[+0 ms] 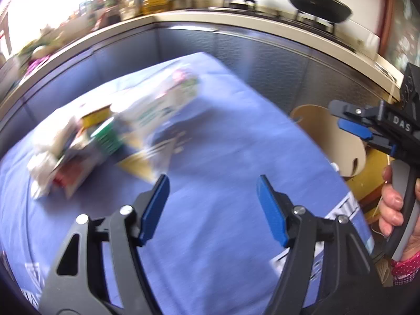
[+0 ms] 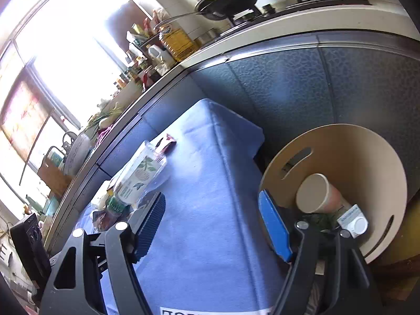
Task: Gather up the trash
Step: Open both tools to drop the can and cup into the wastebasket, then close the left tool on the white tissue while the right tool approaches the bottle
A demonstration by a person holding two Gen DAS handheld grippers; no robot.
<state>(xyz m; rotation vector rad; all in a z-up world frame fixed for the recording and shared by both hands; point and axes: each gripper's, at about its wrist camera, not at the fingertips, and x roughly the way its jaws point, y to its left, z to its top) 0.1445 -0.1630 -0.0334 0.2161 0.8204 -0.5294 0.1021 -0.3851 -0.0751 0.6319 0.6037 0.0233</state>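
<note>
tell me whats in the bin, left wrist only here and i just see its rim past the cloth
Observer: A paper cup lies on its side in the bin, mouth toward the camera.
Operator: anything else in there
Observer: A small white box sits beside the cup, with something green under them that I cannot make out.
Operator: my trash pile is all blur, what is it
Observer: Nearest is a clear bottle with a green cap, lying on the cloth.
Operator: right claw holding anything
Observer: No, the right claw is open and empty.
</note>
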